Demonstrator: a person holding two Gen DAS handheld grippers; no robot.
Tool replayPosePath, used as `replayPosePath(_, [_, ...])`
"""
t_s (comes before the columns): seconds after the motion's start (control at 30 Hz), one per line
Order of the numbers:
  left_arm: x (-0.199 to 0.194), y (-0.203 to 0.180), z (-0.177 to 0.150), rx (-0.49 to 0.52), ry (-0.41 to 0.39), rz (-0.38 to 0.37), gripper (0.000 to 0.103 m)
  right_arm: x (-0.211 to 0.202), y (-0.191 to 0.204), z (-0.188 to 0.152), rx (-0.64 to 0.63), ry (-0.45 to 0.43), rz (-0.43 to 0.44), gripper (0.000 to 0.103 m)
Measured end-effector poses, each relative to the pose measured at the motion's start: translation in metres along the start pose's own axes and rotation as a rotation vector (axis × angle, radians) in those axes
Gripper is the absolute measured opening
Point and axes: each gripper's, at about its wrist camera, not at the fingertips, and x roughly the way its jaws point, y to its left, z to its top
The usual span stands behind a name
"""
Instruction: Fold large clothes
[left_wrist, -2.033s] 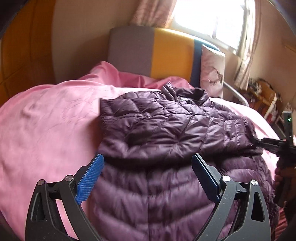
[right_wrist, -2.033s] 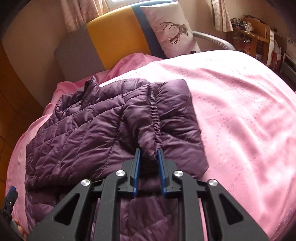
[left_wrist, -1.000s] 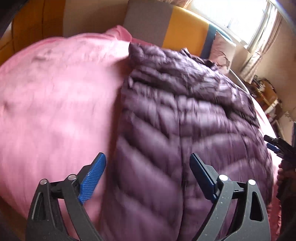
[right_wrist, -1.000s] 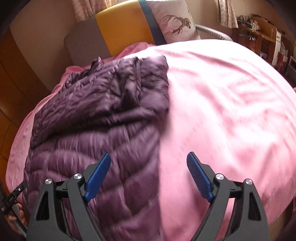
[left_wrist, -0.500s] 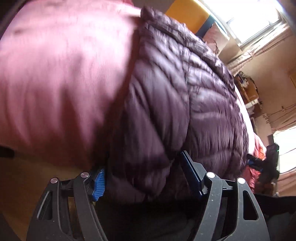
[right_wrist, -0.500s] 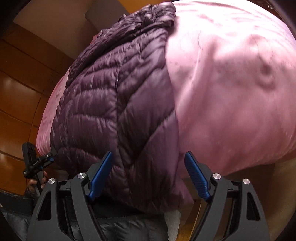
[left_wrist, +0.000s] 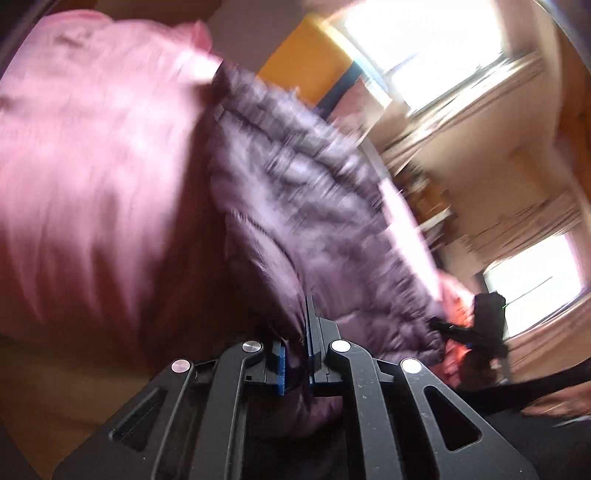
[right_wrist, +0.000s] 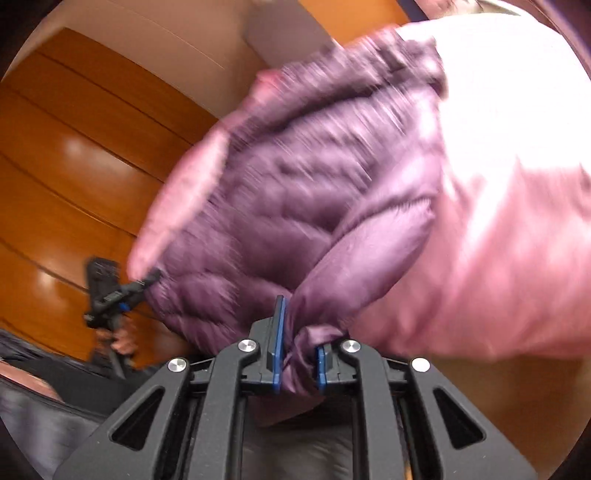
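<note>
Both grippers have just closed on the near hem of the quilted purple puffer jacket (left_wrist: 295, 206). Left gripper (left_wrist: 295, 363) fingers pinch the hem corner at 6 o'clock; right gripper (right_wrist: 297, 363) pinches a bunched wad of the other corner. Jacket lies on the pink bedspread (left_wrist: 92, 166), collar at 12. Step: hem grasped for the fold. Next: lift both corners evenly and carry toward 12.

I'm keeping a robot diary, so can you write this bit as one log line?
step: fold coat | left gripper: just closed on coat hem | right gripper: just closed on coat hem | bed: pink cover
</note>
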Motion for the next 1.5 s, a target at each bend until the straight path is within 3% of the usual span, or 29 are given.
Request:
replayPosePath(0.17, [-0.003, -0.016, 0.040, -0.005, -0.090, -0.105, 0.007, -0.013, 0.014, 0.038, 0.010, -0.142, 0.090, 0.011])
replayPosePath(0.37, [0.013, -0.017, 0.089, -0.024, -0.128, -0.122, 0.007, -0.005, -0.016, 0.087, 0.118, -0.236, 0.039, 0.011])
replayPosePath(0.6, [0.049, 0.006, 0.142, -0.097, -0.134, -0.027, 0.007, 0.017, -0.056, 0.151, 0.233, -0.265, -0.046, 0.011])
replayPosePath(0.83, [0.088, 0.019, 0.179, -0.110, -0.092, 0.090, 0.007, 0.046, -0.083, 0.182, 0.269, -0.230, -0.126, 0.014])
replayPosePath(0.87, [0.093, 0.022, 0.183, -0.121, -0.076, 0.101, 0.012, 0.048, -0.086, 0.184, 0.278, -0.226, -0.132, 0.015])
replayPosePath(0.97, [0.096, 0.029, 0.188, -0.151, -0.063, 0.106, 0.026, 0.050, -0.093, 0.189, 0.303, -0.229, -0.133, 0.030])
replayPosePath(1.03, [0.091, 0.035, 0.190, -0.187, -0.073, 0.074, 0.045, 0.047, -0.098, 0.190, 0.330, -0.244, -0.109, 0.049])
replayPosePath(1.1, [0.080, 0.042, 0.189, -0.223, -0.120, 0.040, 0.072, 0.040, -0.099, 0.189, 0.337, -0.282, -0.080, 0.083])
replayPosePath(1.13, [0.075, 0.044, 0.189, -0.230, -0.141, 0.044, 0.075, 0.033, -0.096, 0.187, 0.323, -0.316, -0.075, 0.088])
replayPosePath(1.3, [0.060, 0.058, 0.177, -0.233, -0.181, 0.087, 0.078, 0.014, -0.091, 0.164, 0.278, -0.340, -0.089, 0.094])
replayPosePath(1.43, [0.069, 0.072, 0.150, -0.231, -0.119, 0.103, 0.078, 0.013, -0.098, 0.125, 0.266, -0.291, -0.167, 0.094])
replayPosePath(1.5, [0.075, 0.076, 0.137, -0.230, -0.087, 0.092, 0.075, 0.021, -0.100, 0.107, 0.265, -0.253, -0.193, 0.087])
